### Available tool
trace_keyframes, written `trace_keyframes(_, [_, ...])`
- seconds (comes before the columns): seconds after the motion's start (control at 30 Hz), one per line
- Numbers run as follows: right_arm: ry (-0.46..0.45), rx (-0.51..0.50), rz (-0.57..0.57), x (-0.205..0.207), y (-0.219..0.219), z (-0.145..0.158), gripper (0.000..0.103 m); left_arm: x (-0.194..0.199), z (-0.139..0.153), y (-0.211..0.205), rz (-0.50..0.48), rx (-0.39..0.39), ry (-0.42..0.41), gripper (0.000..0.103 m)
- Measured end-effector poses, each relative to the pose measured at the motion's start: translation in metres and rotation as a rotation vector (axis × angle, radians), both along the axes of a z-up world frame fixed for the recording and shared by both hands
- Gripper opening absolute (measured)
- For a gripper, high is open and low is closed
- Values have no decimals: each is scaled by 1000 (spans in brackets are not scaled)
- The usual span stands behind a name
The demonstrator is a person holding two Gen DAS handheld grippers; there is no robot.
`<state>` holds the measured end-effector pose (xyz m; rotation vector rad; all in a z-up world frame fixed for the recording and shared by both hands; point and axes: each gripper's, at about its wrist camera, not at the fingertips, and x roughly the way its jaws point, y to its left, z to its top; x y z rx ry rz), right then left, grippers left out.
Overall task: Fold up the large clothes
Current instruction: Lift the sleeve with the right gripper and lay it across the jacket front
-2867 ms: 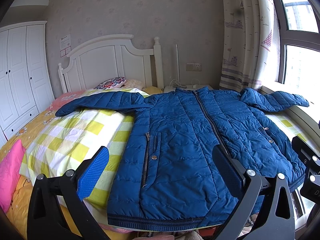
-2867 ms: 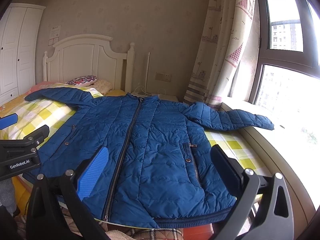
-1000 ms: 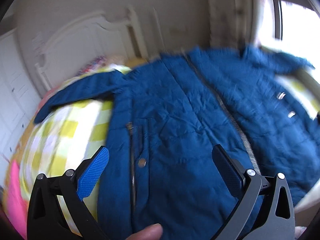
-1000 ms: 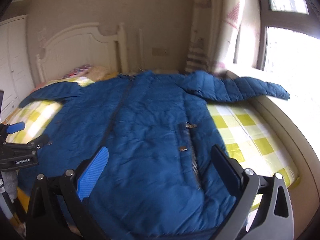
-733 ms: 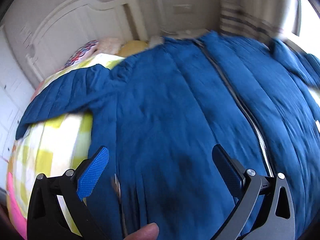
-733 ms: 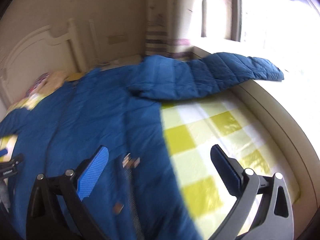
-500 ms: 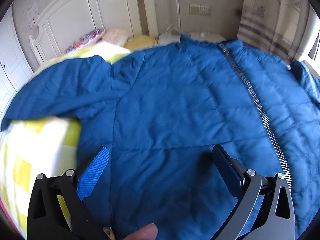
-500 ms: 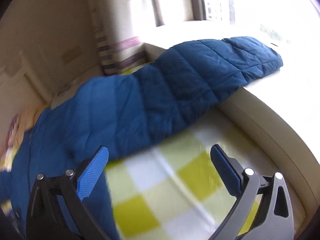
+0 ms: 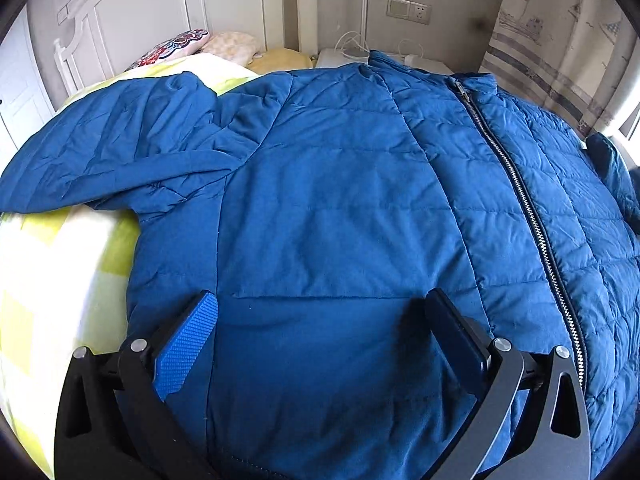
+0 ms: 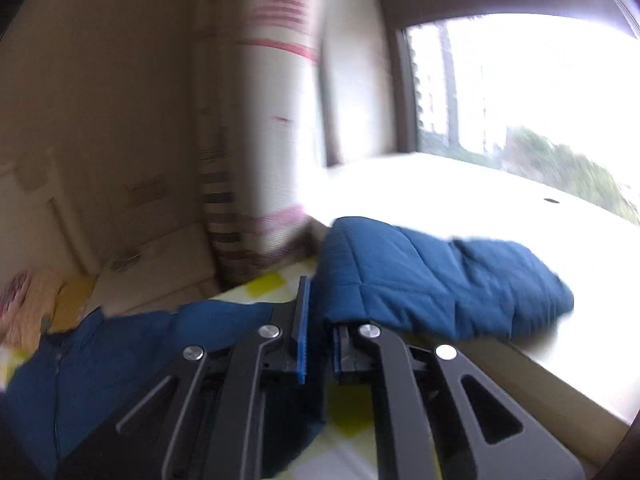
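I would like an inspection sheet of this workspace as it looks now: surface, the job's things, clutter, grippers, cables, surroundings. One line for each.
Surface: bed with a yellow checked cover.
Job's things: blue jacket spread front up, zipped; one sleeve pinched near the window.
Clutter: pillows by the headboard.
Grippers: left gripper open over the jacket's chest; right gripper shut on the sleeve.
Cables: white cables at the head of the bed, below a wall socket.
Surroundings: headboard, curtain, bright window.
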<state>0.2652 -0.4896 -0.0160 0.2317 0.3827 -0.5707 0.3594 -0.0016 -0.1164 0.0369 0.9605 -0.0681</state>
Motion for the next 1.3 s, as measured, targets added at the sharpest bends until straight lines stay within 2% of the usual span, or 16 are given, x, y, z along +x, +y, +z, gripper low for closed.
trace_keyframes(0.1, [88, -252, 306, 28, 113, 11, 9, 0, 0, 1, 0, -9, -4, 99])
trace_keyframes(0.17, [173, -335, 467, 41, 172, -3, 14, 0, 1, 2, 0, -19, -6, 99])
trace_keyframes(0.23, [323, -336, 641, 55, 230, -38, 28, -1, 1, 3, 0, -28, -9, 99])
trace_keyframes(0.3, [517, -297, 745, 69, 269, -86, 68, -2, 1, 3, 0, -31, -10, 99])
trace_keyframes(0.33, [587, -282, 758, 73, 277, -108, 70, -2, 1, 3, -1, -31, -11, 99])
trace_keyframes(0.43, [530, -239, 758, 65, 271, -114, 73, -3, 1, 4, -1, -37, -13, 99])
trace_keyframes(0.57, [495, 116, 789, 32, 220, -97, 77, -3, 2, 4, -2, -39, -15, 99])
trace_keyframes(0.63, [395, 173, 777, 3, 199, -82, 76, -3, 2, 4, -4, -39, -16, 99])
trace_keyframes(0.7, [277, 247, 707, -18, 164, -70, 76, -3, 1, 1, -2, -24, -13, 99])
trace_keyframes(0.8, [114, 438, 461, -28, 73, -74, 78, -4, 0, -7, 2, 39, -12, 99])
trace_keyframes(0.9, [131, 576, 365, -2, 29, -101, 78, -5, 0, -7, 16, 42, -15, 99])
trace_keyframes(0.97, [170, 571, 334, 17, 24, -111, 74, -5, 0, -5, 16, 29, -8, 99])
trace_keyframes(1.0, [176, 568, 344, 31, 26, -113, 44, -5, 0, -4, 16, 24, -7, 99])
trace_keyframes(1.07, [140, 498, 342, 36, 40, -102, 12, -5, 0, -3, 15, 18, -6, 99])
trace_keyframes(1.13, [15, 371, 435, 28, 67, -66, 10, -5, 0, -3, 14, 16, -8, 99])
trace_keyframes(1.3, [-45, 189, 704, 28, 179, -5, 8, -7, 1, 1, 13, -3, -13, 99])
